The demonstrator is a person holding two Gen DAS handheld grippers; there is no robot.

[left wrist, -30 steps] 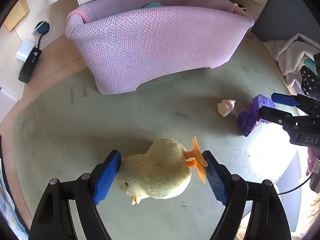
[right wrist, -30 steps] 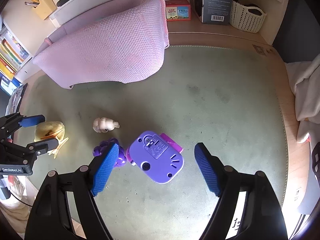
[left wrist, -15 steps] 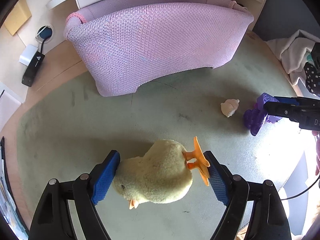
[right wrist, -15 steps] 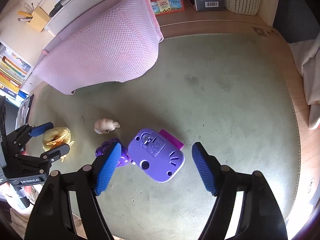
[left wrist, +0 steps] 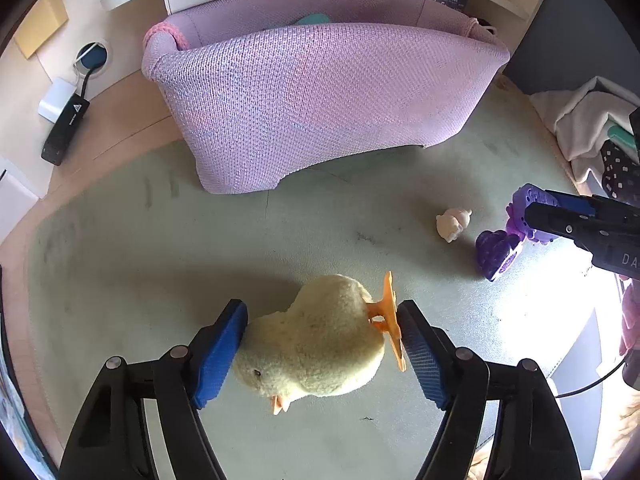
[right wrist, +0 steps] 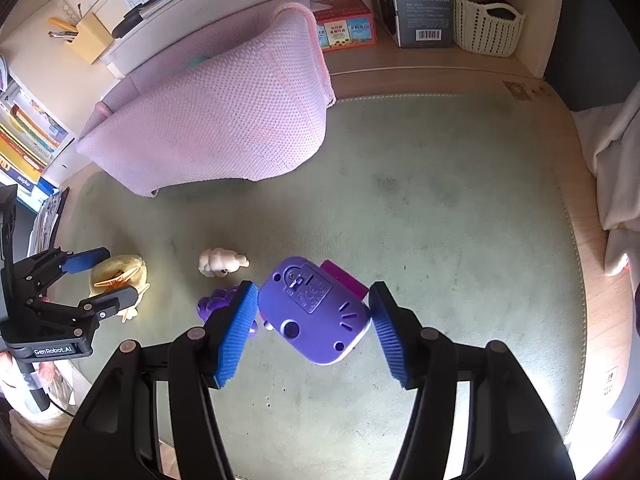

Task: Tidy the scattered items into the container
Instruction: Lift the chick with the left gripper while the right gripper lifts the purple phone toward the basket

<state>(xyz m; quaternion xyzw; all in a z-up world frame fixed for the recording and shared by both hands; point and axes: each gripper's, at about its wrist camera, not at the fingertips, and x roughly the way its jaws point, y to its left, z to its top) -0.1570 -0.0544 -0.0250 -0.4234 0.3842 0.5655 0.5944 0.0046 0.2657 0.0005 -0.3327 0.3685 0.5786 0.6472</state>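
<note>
My left gripper (left wrist: 322, 344) is shut on a yellow plush chick (left wrist: 312, 344) with orange feet, held just above the green mat; it also shows in the right wrist view (right wrist: 116, 276). My right gripper (right wrist: 312, 316) is shut on a purple plastic toy (right wrist: 316, 312), both pads touching its sides. A purple grape toy (left wrist: 496, 254) and a small cream figurine (left wrist: 452, 224) lie on the mat. The pink knitted basket (left wrist: 320, 96) stands at the back; the figurine (right wrist: 220, 264) and basket (right wrist: 224, 120) show in the right wrist view too.
The green mat (right wrist: 440, 220) lies on a wooden desk. A red box (right wrist: 348, 28), a dark carton (right wrist: 420, 0) and a white woven basket (right wrist: 486, 24) stand behind. White cloth (left wrist: 580, 128) lies at the right. A black adapter (left wrist: 64, 128) sits at the left.
My right gripper has closed its pads onto the purple toy and raised it slightly. My left gripper keeps its hold on the chick and has shifted a little.
</note>
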